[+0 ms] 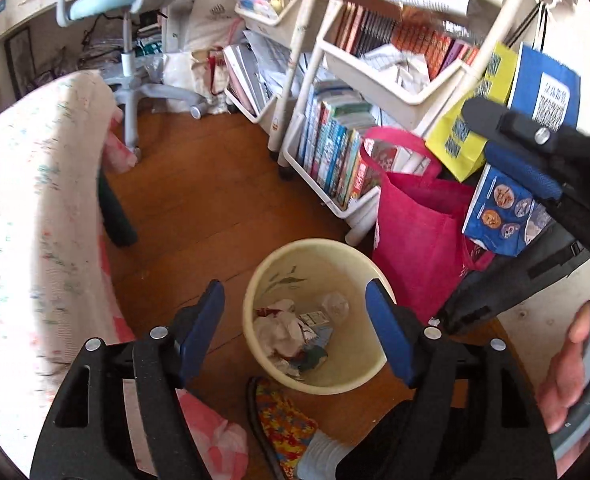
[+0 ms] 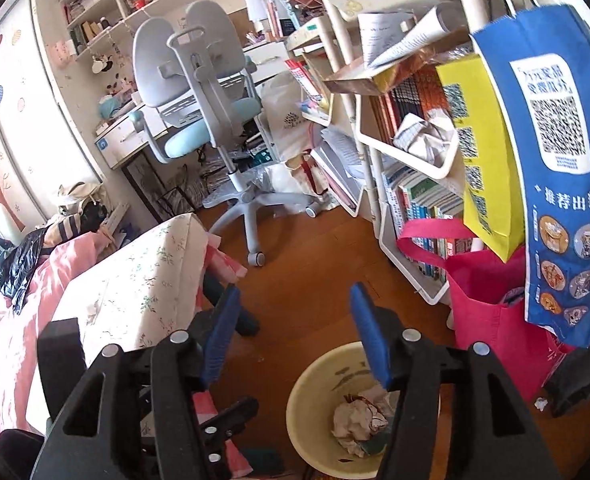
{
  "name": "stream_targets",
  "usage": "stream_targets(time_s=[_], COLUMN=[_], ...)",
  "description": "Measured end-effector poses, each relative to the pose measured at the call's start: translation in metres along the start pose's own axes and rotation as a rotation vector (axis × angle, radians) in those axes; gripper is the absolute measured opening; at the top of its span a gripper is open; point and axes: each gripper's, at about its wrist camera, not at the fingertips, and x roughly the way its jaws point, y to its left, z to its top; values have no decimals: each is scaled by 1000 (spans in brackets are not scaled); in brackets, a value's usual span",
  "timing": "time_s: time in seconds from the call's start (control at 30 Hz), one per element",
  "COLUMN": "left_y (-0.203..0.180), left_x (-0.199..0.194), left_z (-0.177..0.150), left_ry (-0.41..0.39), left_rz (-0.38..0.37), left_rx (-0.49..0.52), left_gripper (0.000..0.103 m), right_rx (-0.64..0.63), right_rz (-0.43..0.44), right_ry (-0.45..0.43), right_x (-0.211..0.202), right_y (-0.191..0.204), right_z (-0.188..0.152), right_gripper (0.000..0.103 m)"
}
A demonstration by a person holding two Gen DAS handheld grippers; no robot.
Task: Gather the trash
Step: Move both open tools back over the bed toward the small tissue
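Observation:
A cream waste bin (image 1: pixel 359 376) stands on the wooden floor and holds crumpled paper (image 1: pixel 279 330) and wrappers. My left gripper (image 1: pixel 295 320) hangs open and empty right above the bin. My right gripper (image 2: pixel 293 326) is open and empty, higher up, with the bin (image 2: pixel 307 396) below its right finger; crumpled paper (image 2: pixel 355 420) shows inside. The right gripper's black body (image 1: pixel 535 136) shows at the right edge of the left wrist view. A crumpled paper ball (image 2: pixel 427 136) lies in a white shelf tray.
A bed (image 2: pixel 143 272) with floral sheet is at left. A white rolling bookshelf (image 1: pixel 335 160) with books, a pink tote bag (image 1: pixel 419 232) and hanging blue (image 2: pixel 551 160) and yellow bags stand at right. A grey desk chair (image 2: pixel 215 120) is behind. A colourful slipper (image 1: pixel 283 428) lies beside the bin.

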Motion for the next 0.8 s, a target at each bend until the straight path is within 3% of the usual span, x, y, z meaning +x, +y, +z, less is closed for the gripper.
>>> stream_targets(time_s=[0.23, 0.53, 0.8], left_y=[40, 129, 214], left_x=[-64, -137, -173], left_z=[-5, -22, -31], left_ry=[-99, -184, -254], left_rz=[82, 235, 325], left_rx=[-16, -105, -257], left_gripper=[80, 86, 90], right_rx=[-46, -204, -272], right_rz=[68, 166, 206], right_ry=[-6, 18, 54], right_x=[5, 20, 36], right_y=[34, 99, 140], right_z=[3, -5, -14], right_gripper=[59, 64, 64])
